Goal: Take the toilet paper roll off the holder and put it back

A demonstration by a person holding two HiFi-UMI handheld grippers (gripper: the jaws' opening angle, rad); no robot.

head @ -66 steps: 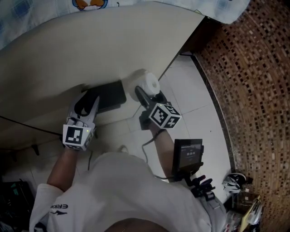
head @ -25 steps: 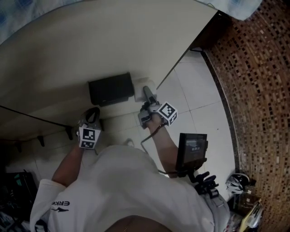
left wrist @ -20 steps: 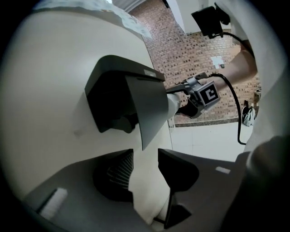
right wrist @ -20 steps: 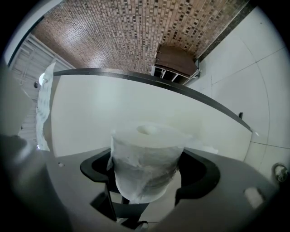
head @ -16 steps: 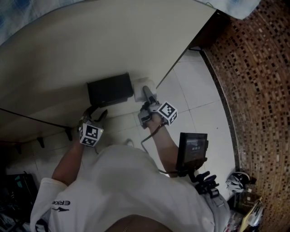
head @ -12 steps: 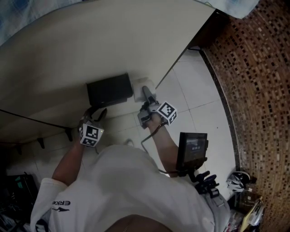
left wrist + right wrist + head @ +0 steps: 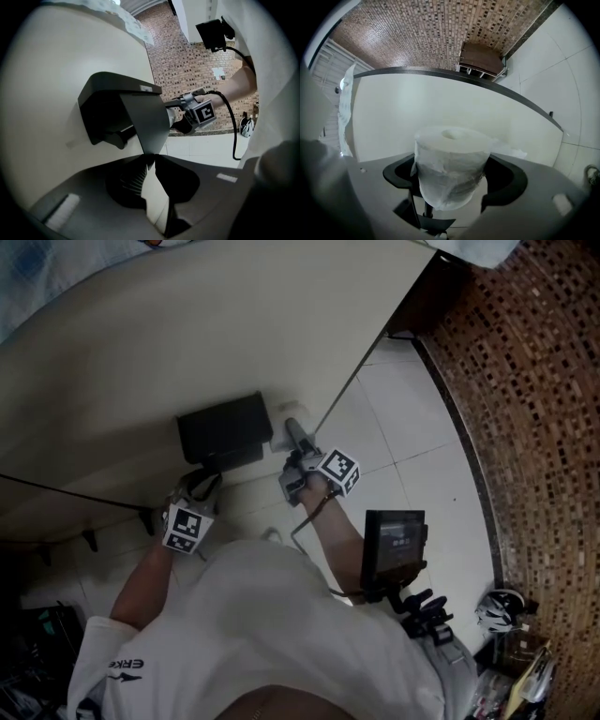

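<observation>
A black wall-mounted holder [image 7: 223, 432] [image 7: 124, 112] has a hinged cover flap. My left gripper [image 7: 206, 480] [image 7: 150, 158] comes at it from below. Its jaws have just been closing, and the fingertips now meet on the lower corner of the flap. The white toilet paper roll [image 7: 452, 164] [image 7: 280, 420] is clamped between the jaws of my right gripper [image 7: 452, 183] [image 7: 291, 434]. It sits right at the holder's right end, against the beige wall. The left gripper view shows the right gripper [image 7: 180, 111] beyond the holder.
A black screen device [image 7: 394, 545] on a mount hangs at the person's right side, with a cable running to the right gripper. The white tiled floor [image 7: 412, 418] meets a brown mosaic wall [image 7: 534, 409]. Small hooks [image 7: 145, 518] stick out of the wall left of the holder.
The left gripper moved up to the holder's lower edge; its jaws spread wide, then narrowed onto the flap. The right gripper with the roll stayed beside the holder.
</observation>
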